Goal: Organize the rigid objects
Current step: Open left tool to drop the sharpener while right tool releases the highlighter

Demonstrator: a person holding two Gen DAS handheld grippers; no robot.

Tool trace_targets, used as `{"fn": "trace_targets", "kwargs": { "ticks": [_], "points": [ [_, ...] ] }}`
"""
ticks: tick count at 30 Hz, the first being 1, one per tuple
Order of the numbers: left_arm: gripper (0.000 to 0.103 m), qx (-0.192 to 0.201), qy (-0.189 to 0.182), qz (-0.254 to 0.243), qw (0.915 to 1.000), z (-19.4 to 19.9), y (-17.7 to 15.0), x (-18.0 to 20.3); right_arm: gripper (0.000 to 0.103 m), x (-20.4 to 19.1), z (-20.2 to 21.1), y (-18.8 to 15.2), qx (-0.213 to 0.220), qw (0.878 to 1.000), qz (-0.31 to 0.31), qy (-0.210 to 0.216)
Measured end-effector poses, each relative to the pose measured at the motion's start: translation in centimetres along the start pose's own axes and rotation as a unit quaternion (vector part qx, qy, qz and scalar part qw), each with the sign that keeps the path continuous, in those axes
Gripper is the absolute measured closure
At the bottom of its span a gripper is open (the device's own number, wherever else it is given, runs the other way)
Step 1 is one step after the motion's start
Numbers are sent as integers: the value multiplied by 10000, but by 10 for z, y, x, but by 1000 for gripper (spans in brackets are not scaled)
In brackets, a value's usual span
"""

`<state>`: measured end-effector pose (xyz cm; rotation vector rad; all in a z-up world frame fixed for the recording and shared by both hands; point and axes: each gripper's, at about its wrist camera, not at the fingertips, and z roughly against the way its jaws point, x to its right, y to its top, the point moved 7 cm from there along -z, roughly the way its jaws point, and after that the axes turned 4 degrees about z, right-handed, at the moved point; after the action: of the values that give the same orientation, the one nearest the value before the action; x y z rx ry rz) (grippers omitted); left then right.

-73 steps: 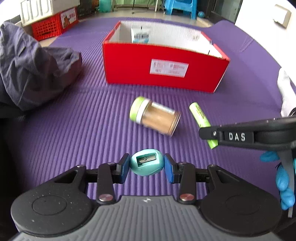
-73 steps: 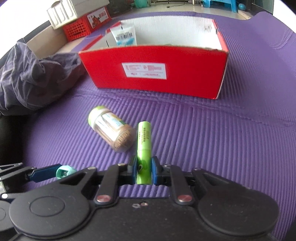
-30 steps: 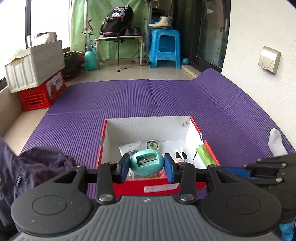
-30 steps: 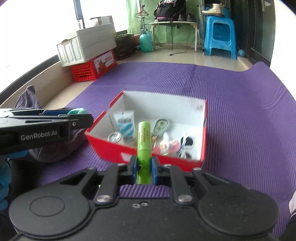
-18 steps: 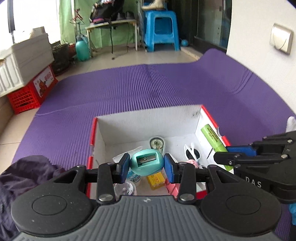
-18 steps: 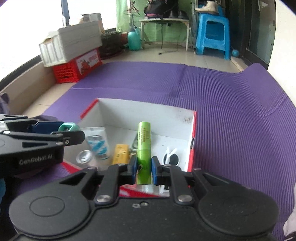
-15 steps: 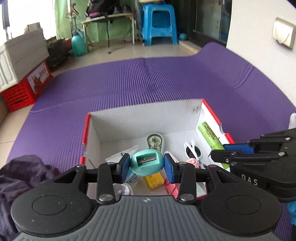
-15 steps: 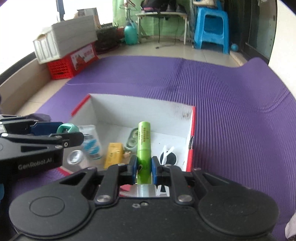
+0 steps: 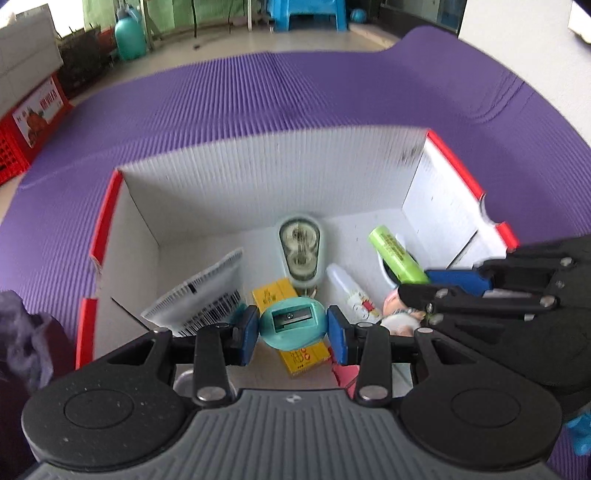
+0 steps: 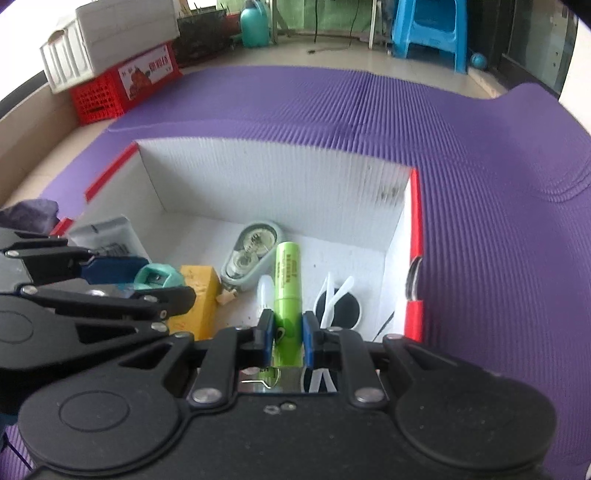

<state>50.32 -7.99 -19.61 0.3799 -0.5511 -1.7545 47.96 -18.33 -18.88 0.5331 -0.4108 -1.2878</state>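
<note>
Over the open red box (image 9: 456, 168), the left gripper (image 9: 292, 328) is clamped on a teal pencil sharpener (image 9: 291, 325). Just beside it, the right gripper (image 10: 287, 339) pinches a green tube (image 10: 287, 284) that points toward the box's far wall, above a yellow carton (image 10: 197, 295) inside.

Purple ribbed mat (image 9: 295, 92): red box (image 9: 105, 218), dark cloth (image 9: 22, 332) on it.

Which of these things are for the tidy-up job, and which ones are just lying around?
For the job:
- teal pencil sharpener, in the left gripper
- green battery, in the right gripper
- red box, already holding small things

Just lying about:
- blue stool
- red crate
- teal jug
</note>
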Motion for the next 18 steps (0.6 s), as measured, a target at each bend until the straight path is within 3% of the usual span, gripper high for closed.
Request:
{"fn": "trace_targets", "kwargs": {
  "ticks": [8,11,18],
  "points": [
    [64,-362,-66,159,9992,-20,-10,-6,87,-4,-8,-1,-65,9999,119,-36],
    [64,-366,-77,245,9990,-19,-10,-9,80,-6,-6,1,-31,10000,67,14],
    [63,-348,-89,440,9984,-11,-10,-13,76,0,12,-1,171,9997,-108,162]
  ]
}}
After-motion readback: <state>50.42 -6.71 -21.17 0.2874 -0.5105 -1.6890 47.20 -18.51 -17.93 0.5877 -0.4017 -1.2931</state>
